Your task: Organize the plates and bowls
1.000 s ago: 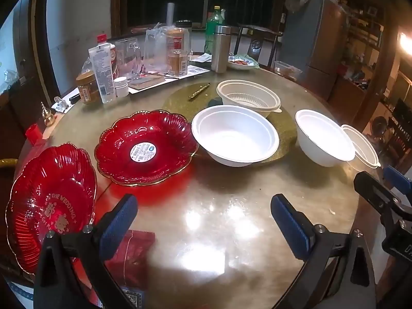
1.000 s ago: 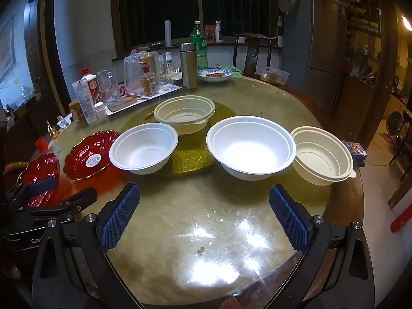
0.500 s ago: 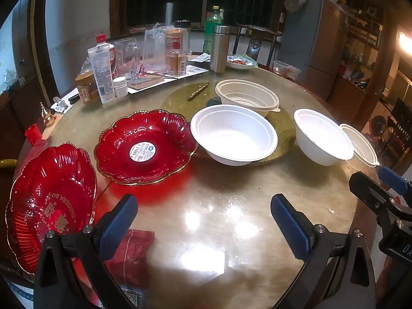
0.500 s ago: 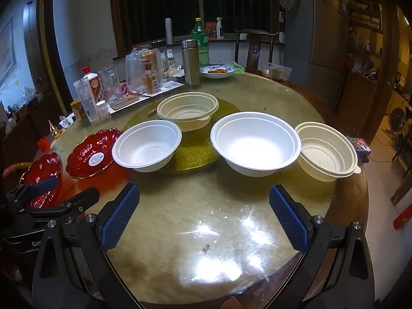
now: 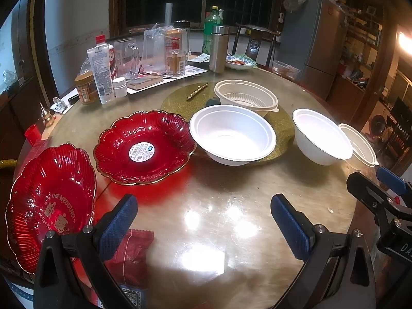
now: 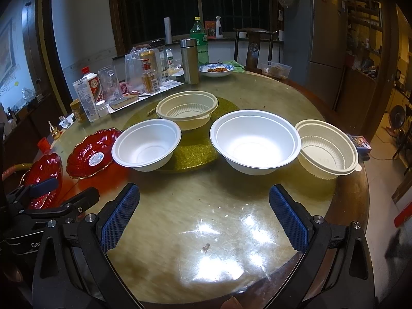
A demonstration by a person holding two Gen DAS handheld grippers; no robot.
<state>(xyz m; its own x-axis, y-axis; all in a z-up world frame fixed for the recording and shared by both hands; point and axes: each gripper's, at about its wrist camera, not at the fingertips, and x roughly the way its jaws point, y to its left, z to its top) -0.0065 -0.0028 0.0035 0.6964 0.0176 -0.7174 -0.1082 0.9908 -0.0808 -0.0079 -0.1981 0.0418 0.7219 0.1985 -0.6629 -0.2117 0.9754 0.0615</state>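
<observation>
Left gripper [image 5: 203, 221]: jaws spread wide apart, nothing between them, hovering over the bare near part of the round glossy tabletop [image 5: 206, 193].
Right gripper [image 6: 204, 216]: jaws just as wide apart, empty, above the near edge of the tabletop; its side shows at the right edge of the left wrist view.
Near red scalloped glass plate with gold lettering [image 5: 49, 206]: just left of the left jaws, beside the left blue pad, at the tabletop's edge.
Second red scalloped glass plate with a round white sticker [image 5: 144, 146]: ahead and slightly left of the left jaws, close to the first plate; whether the rims touch, cannot tell.
Small white foam bowl [image 5: 233, 135]: straight ahead of the left jaws, upright, resting partly on the gold glitter turntable disc [image 5: 280, 123], its rim next to the stickered plate.
Large white foam bowl [image 6: 255, 141]: dead ahead of the right jaws, upright, empty.
Cream ribbed plastic bowl [image 6: 327, 149]: ahead and right of the right jaws, tucked against the large white bowl.
Second cream ribbed plastic bowl [image 6: 188, 109]: farther ahead on the gold disc, behind the small white bowl.
Red foil packet [image 5: 128, 255]: lying flat under the left jaws' left side.
Far side: steel thermos flask [image 6: 189, 60], green plastic bottle [image 6: 198, 38] and jars crowd the back of the tabletop.
</observation>
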